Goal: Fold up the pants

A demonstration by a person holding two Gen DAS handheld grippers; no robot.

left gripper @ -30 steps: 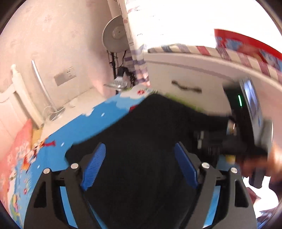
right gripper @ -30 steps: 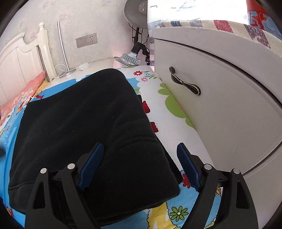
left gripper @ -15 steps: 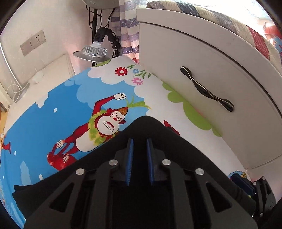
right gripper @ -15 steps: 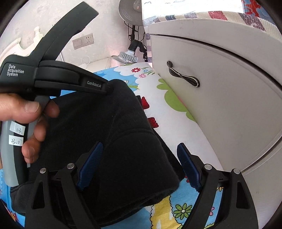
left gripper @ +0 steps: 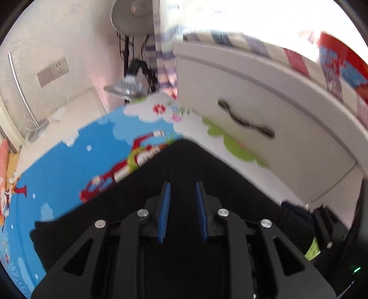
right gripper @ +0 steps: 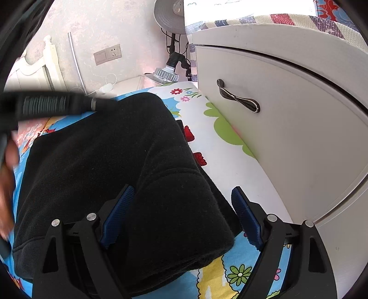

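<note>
The black pants lie folded into a thick pad on the cartoon-print bed sheet. My right gripper is open, its blue pads astride the pad's near right corner, just above the cloth. In the left wrist view the pants fill the lower middle. My left gripper hovers over them with the jaws nearly closed, a narrow gap between the blue pads, nothing visibly pinched. The left tool's black body crosses the upper left of the right wrist view.
A white cabinet with a dark metal handle stands close along the bed's right side. A clamp lamp, a fan, a wall socket and a white headboard lie at the far end.
My left gripper went from wide open to nearly shut over the pants, and its jaws have parted slightly in the last half second. The left tool has drawn back in the right view.
</note>
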